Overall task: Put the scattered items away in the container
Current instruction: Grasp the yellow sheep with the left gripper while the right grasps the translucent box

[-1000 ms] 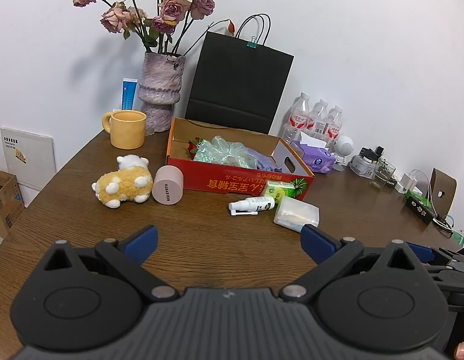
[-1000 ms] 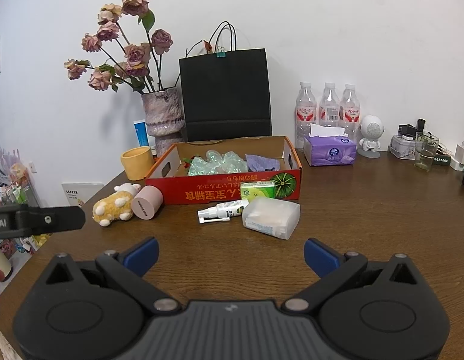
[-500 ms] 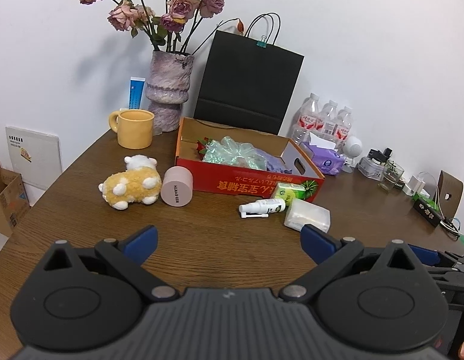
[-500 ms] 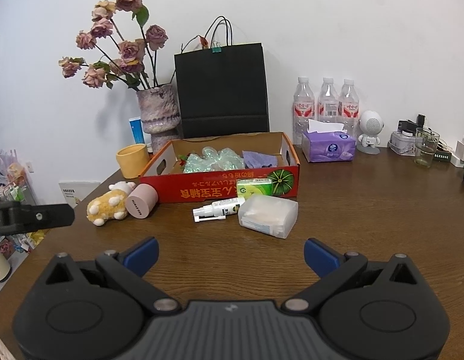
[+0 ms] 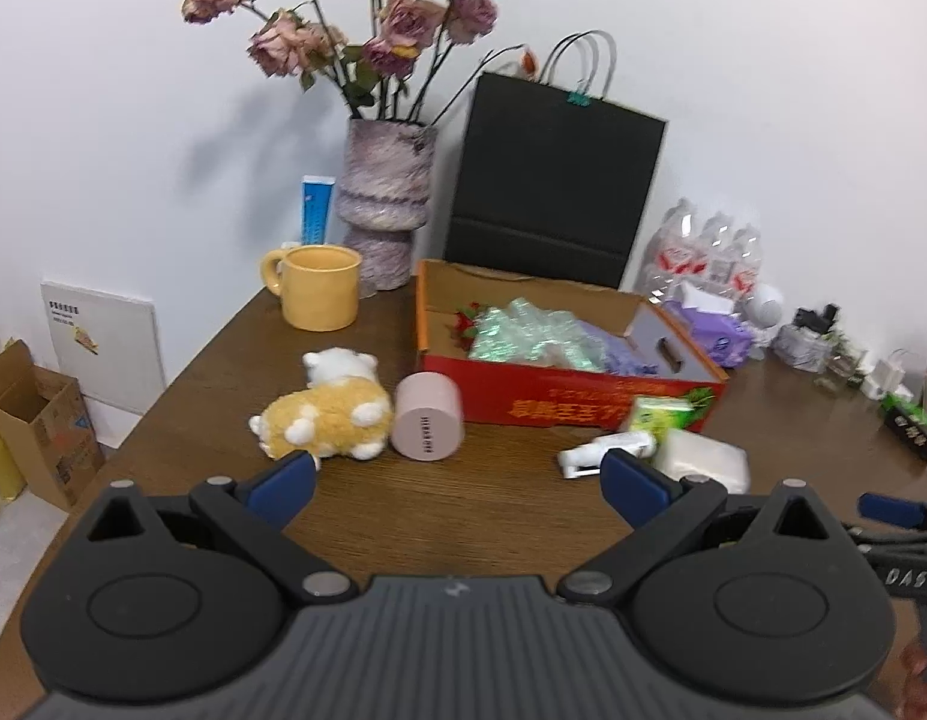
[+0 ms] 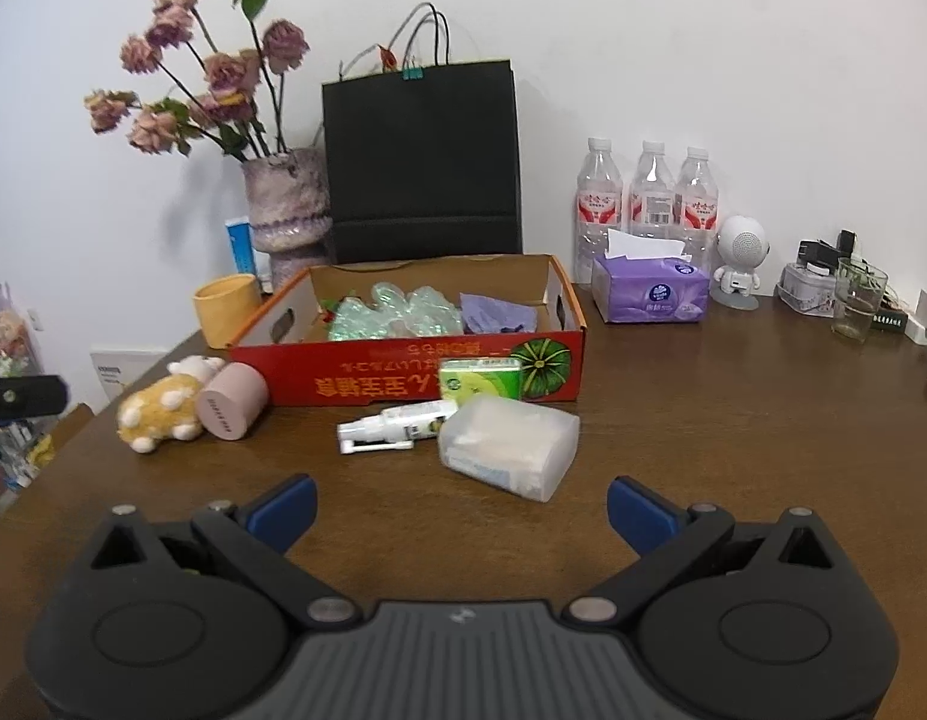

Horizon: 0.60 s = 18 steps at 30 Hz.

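Note:
A red cardboard box (image 5: 559, 405) (image 6: 403, 384) holds green bubble wrap and a purple cloth. In front of it on the wooden table lie a yellow plush sheep (image 5: 325, 420) (image 6: 163, 405), a pink cylinder (image 5: 428, 424) (image 6: 232, 401), a white spray bottle (image 5: 604, 455) (image 6: 391, 427), a green packet (image 5: 661, 416) (image 6: 478, 380) and a clear plastic pack (image 5: 703, 465) (image 6: 511, 453). My left gripper (image 5: 460, 489) is open and empty, just short of the sheep and cylinder. My right gripper (image 6: 460, 513) is open and empty, just short of the clear pack.
A yellow mug (image 5: 319, 285), a vase of dried roses (image 5: 385, 204) and a black paper bag (image 5: 553, 180) stand behind the box. A purple tissue box (image 6: 649, 297), three water bottles (image 6: 646, 198), a white toy robot (image 6: 740, 261) and a glass (image 6: 856, 306) stand at right.
Both grippers have moved forward toward the items, which now look larger and closer. The left view has shifted toward the sheep and cylinder. Both stay open.

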Available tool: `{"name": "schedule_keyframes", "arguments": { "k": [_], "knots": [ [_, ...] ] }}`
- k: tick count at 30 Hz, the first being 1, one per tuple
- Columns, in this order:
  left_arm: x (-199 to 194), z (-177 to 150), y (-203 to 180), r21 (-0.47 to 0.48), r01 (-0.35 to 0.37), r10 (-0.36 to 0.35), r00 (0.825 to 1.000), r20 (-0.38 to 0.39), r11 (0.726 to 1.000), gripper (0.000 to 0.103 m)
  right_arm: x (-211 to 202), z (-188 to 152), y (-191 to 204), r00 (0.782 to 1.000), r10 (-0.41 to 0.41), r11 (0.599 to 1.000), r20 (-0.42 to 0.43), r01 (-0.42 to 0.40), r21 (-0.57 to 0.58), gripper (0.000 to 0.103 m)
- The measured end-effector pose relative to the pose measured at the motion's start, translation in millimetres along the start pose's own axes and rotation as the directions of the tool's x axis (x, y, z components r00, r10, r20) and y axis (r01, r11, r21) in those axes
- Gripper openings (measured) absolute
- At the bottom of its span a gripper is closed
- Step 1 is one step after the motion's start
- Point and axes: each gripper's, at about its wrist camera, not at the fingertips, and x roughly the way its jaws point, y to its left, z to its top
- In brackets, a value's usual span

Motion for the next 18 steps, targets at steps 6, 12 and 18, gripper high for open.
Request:
{"name": "schedule_keyframes", "arguments": {
  "k": [6,12,18],
  "knots": [
    [42,3,29,-0.03,-0.051,0.05,0.998,-0.042,0.998,0.103,46,3,-19,0.997,-0.063,0.998,-0.046,0.063,-0.004,0.103],
    [86,16,57,-0.057,-0.083,0.078,0.993,-0.088,0.995,0.103,92,10,-31,0.995,-0.052,0.996,-0.086,0.046,-0.071,0.103],
    [130,37,69,-0.087,-0.106,0.095,0.988,-0.12,0.991,0.103,132,21,-32,0.994,-0.03,0.99,-0.107,0.015,-0.139,0.103]
  ]
}}
